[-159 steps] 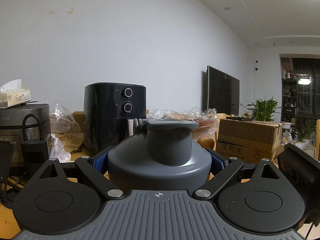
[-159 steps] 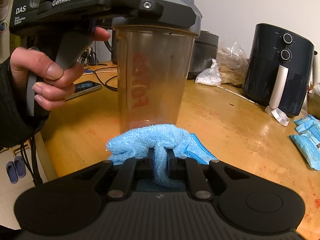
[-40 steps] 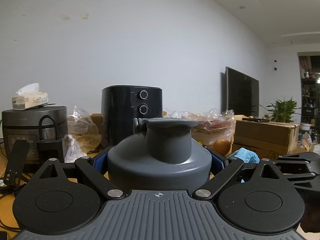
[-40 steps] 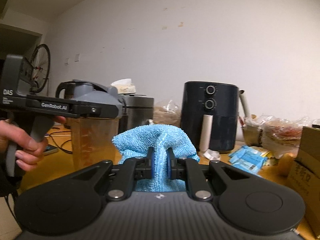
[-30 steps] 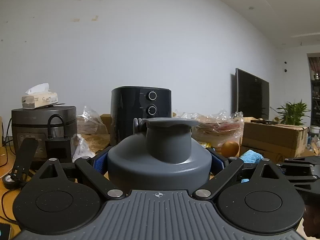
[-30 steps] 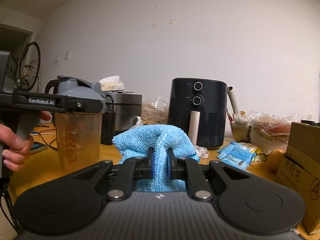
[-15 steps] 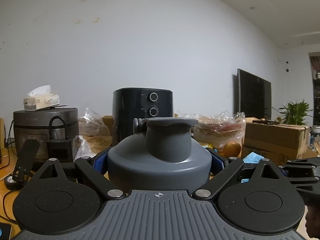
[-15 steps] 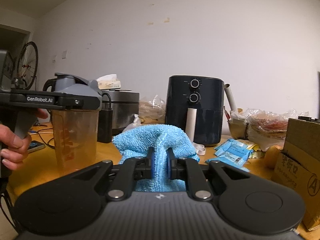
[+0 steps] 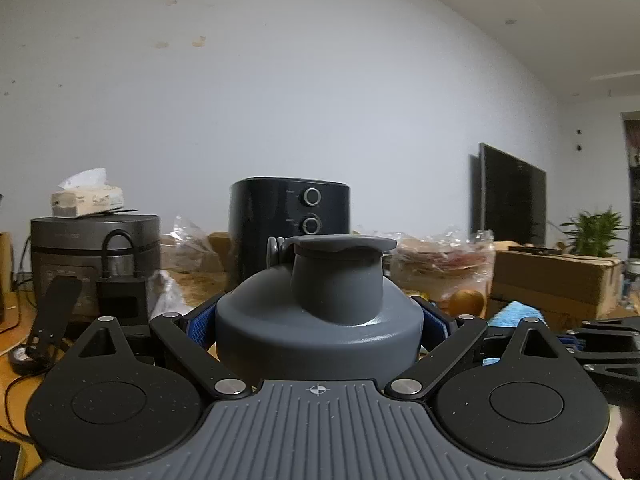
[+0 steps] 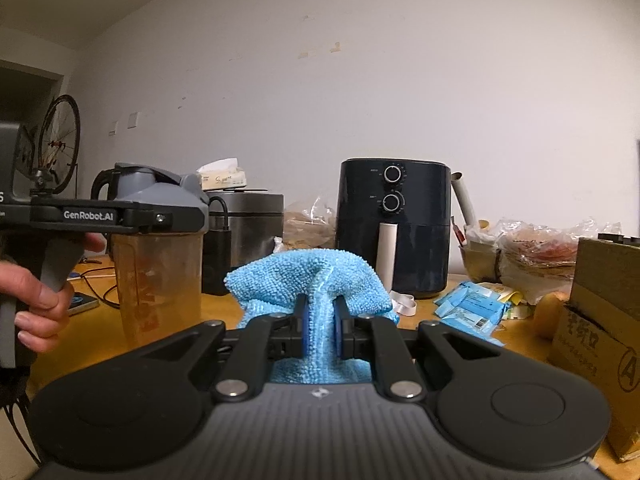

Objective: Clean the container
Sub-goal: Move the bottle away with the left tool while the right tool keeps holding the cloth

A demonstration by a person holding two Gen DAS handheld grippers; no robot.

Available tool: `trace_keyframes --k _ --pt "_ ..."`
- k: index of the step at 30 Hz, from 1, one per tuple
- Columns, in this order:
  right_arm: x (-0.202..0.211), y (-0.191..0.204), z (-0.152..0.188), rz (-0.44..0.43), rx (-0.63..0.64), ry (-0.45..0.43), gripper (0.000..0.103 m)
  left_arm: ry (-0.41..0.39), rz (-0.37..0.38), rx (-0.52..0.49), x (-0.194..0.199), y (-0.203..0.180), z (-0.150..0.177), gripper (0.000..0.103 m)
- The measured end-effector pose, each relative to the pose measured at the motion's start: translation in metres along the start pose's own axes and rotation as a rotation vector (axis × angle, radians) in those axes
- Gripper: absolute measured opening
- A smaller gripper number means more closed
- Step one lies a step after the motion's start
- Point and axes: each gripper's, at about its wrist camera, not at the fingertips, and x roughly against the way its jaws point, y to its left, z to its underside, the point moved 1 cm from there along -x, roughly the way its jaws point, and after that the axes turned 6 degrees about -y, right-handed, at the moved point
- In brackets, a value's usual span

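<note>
Wooden tabletop (image 10: 248, 308), orange-toned and cluttered, against a plain white wall. Far left of the right wrist view: a bare hand (image 10: 34, 304) wraps the handle of the left gripper (image 9: 319, 320), whose arm runs level across the shaker bottle (image 10: 158, 276) just under its grey lid (image 9: 320, 320). From the left wrist view the blue pads sit on either side of that lid, jaws clamped on it; holding at the lid collar leaves the translucent amber body bare for wiping. Bottle is upright; its base looks level with the table, but contact versus a slight lift cannot be told. Red lettering on the wall, contents unclear. Lid is on, so only the outside can be wiped as things stand. Behind the bottle: grey rice cooker (image 10: 248, 220) with a tissue box (image 10: 222, 176) on top. Centre: right gripper (image 10: 319, 320), jaws closed tight on a fold of blue microfibre cloth (image 10: 304, 280); the pinch is mid-cloth, so a bunched pad stands proud of the fingertips, likely the working face. Cloth is near the bottle and to its right, not touching. Judgement: wiping stroke pending; next move brings the cloth leftward onto the bottle wall. Behind: black air fryer (image 10: 394, 224). Right: blue snack packets (image 10: 468, 308), bagged food (image 10: 536, 248), cardboard box (image 10: 600, 312), all well clear of the work.
</note>
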Motion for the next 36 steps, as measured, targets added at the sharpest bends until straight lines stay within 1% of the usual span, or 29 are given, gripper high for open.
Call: trace_keyframes --k 4,10,11,13,14,20,24,26,31,36 --pt "0.004 -0.001 -0.001 0.007 0.003 -0.003 0.007 -0.006 -0.038 -0.005 0.0 -0.006 0.0 0.096" --pt "0.008 -0.004 -0.001 0.01 -0.011 -0.003 0.007 -0.021 -0.042 0.005 0.0 -0.005 0.001 0.096" --pt "0.009 -0.004 -0.001 0.01 -0.013 -0.002 0.007 -0.021 -0.042 0.012 0.0 -0.004 0.001 0.096" --pt "0.009 -0.005 -0.001 0.011 -0.018 -0.002 0.007 -0.019 -0.058 0.015 0.001 -0.004 0.001 0.101" --pt "0.009 -0.006 -0.001 0.012 -0.02 -0.002 0.007 -0.022 -0.077 0.013 0.001 -0.006 0.001 0.103" --pt "0.011 -0.009 -0.001 0.019 -0.029 -0.005 0.007 -0.047 -0.209 -0.005 0.006 -0.02 0.001 0.103" --pt "0.013 -0.012 0.0 0.022 -0.031 -0.007 0.007 -0.041 -0.286 -0.024 0.004 -0.035 -0.001 0.103" --pt "0.014 -0.013 0.0 0.025 -0.036 -0.006 0.007 -0.034 -0.342 -0.045 0.001 -0.043 -0.001 0.103" --pt "0.016 -0.015 0.001 0.027 -0.046 -0.006 0.007 -0.068 -0.409 -0.04 -0.002 -0.054 -0.002 0.103" --pt "0.018 -0.016 0.001 0.03 -0.052 -0.008 0.007 -0.072 -0.519 -0.04 -0.004 -0.062 -0.003 0.103"
